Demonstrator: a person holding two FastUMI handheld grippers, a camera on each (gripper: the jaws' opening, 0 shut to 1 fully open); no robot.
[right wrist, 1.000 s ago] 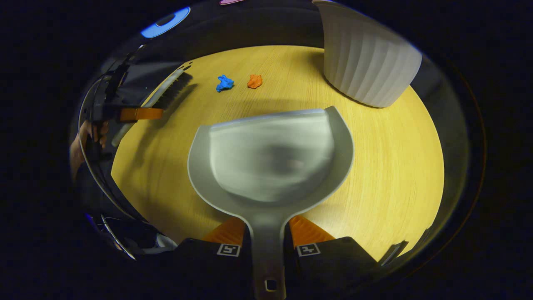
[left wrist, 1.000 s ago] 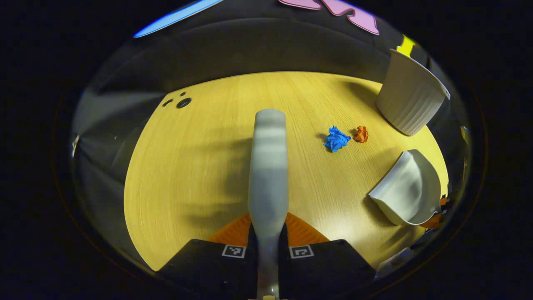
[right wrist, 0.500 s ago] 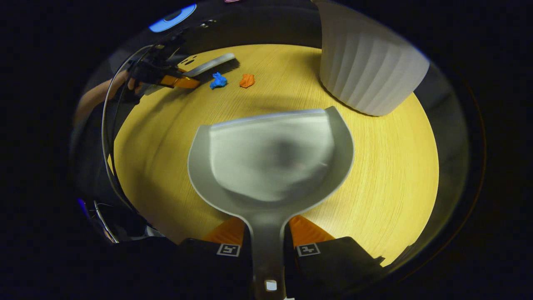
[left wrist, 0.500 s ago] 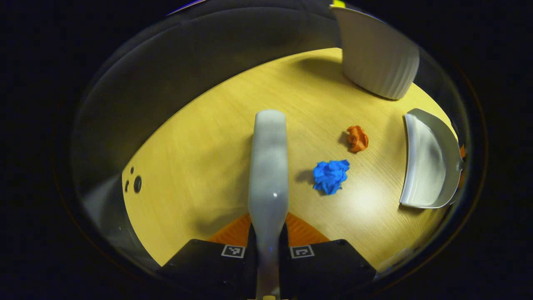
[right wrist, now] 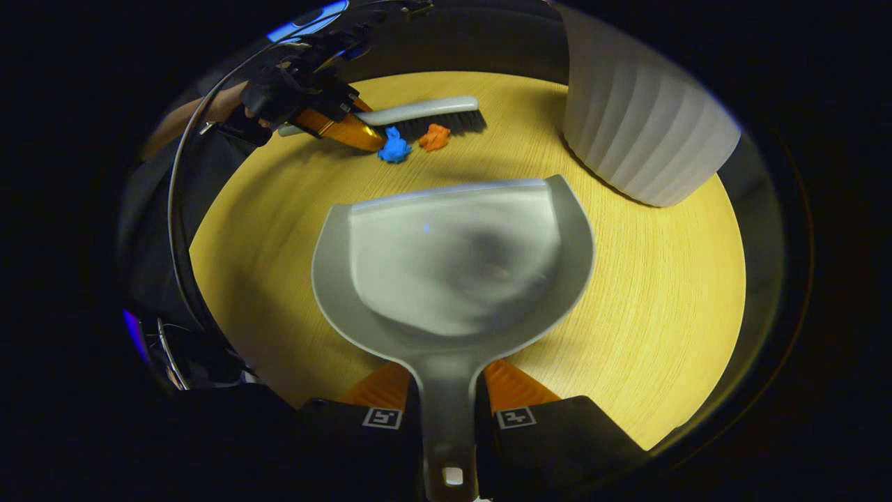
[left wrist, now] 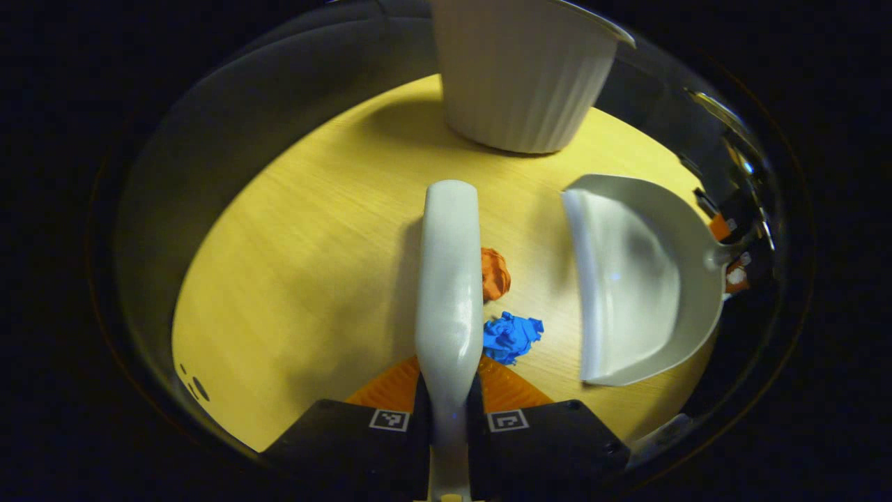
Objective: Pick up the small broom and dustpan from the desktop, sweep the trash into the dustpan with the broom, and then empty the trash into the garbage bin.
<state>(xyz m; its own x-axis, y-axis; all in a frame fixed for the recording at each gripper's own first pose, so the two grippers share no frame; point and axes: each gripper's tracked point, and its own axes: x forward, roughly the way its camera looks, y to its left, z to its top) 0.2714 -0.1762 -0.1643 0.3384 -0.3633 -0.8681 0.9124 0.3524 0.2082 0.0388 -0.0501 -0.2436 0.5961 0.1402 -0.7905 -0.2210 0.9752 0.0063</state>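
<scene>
My left gripper (left wrist: 449,382) is shut on the handle of the small grey broom (left wrist: 449,279), whose back runs up the middle of the left gripper view. Just right of the broom lie an orange paper wad (left wrist: 495,273) and a blue paper wad (left wrist: 512,337). The grey dustpan (left wrist: 641,279) sits further right, its lip facing the wads. My right gripper (right wrist: 449,385) is shut on the dustpan's (right wrist: 453,265) handle. In the right gripper view the broom (right wrist: 425,115) has its bristles down behind the blue wad (right wrist: 395,148) and orange wad (right wrist: 435,137), held by the left gripper (right wrist: 334,125).
A white ribbed garbage bin (left wrist: 519,77) stands on the yellow wooden table (left wrist: 293,265) beyond the broom's tip; it is at the far right in the right gripper view (right wrist: 644,132). Small dark holes (left wrist: 191,380) mark the table near one edge. A hand (right wrist: 223,104) holds the left gripper.
The broom has swung over to the two wads and now sits right beside them. The dustpan has closed in on them from the other side. Both grips are unchanged.
</scene>
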